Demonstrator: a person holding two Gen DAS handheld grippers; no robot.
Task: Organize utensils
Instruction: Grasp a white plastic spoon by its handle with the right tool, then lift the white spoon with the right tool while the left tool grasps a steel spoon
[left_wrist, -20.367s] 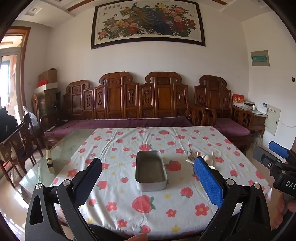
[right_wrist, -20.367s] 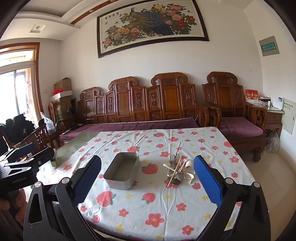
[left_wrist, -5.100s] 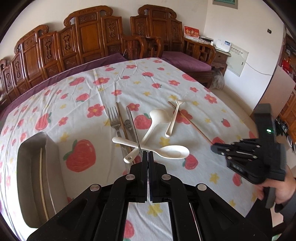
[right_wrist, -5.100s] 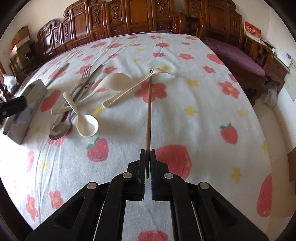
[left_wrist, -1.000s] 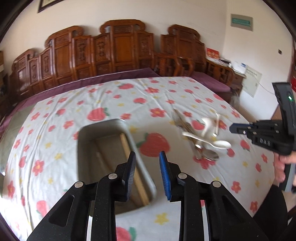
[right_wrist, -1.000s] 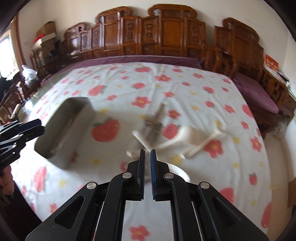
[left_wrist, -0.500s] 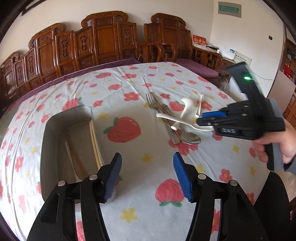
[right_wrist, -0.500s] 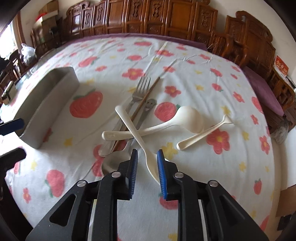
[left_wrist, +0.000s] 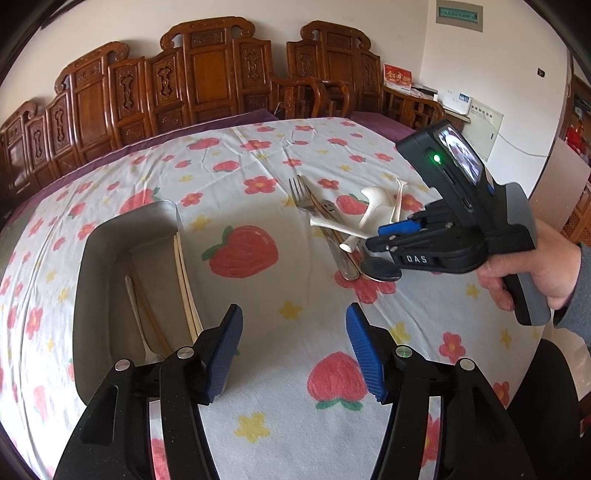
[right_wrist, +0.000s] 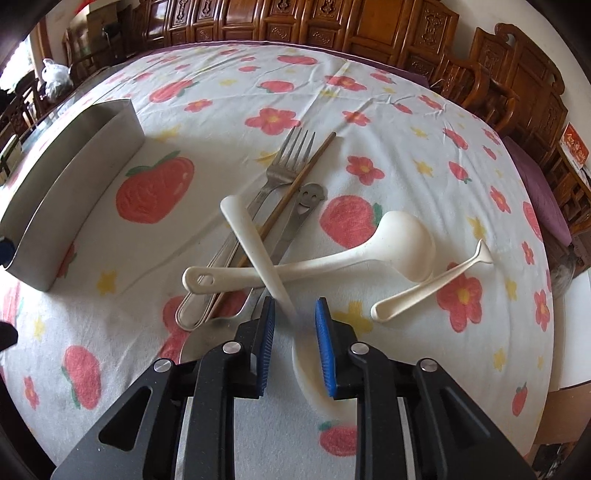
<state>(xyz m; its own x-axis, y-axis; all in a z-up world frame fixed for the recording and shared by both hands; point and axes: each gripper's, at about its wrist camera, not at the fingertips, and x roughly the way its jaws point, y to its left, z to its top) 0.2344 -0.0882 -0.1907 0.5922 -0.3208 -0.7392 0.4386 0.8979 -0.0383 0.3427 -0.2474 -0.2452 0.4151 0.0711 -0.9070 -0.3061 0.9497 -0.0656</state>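
Note:
A metal tray (left_wrist: 85, 266) sits on the flowered tablecloth, holding chopsticks (left_wrist: 184, 280) and a spoon (left_wrist: 138, 314); it also shows in the right wrist view (right_wrist: 74, 177). My left gripper (left_wrist: 293, 345) is open and empty, just right of the tray. A pile of utensils lies right of the tray: a fork (right_wrist: 280, 173), a single chopstick (right_wrist: 295, 181), a smiley-handled metal utensil (right_wrist: 301, 214), a cream ladle (right_wrist: 388, 240), a small cream spoon (right_wrist: 432, 284) and a long cream spoon (right_wrist: 255, 243). My right gripper (right_wrist: 294, 332) is open, its jaws on either side of the long cream spoon's neck.
Carved wooden benches (left_wrist: 207, 77) stand behind the table. The table's right edge (right_wrist: 554, 332) drops to the floor. A side table with small items (left_wrist: 424, 96) is at the far right.
My right gripper came down closer over the pile and opened wider around the long cream spoon. My left gripper stayed open beside the tray.

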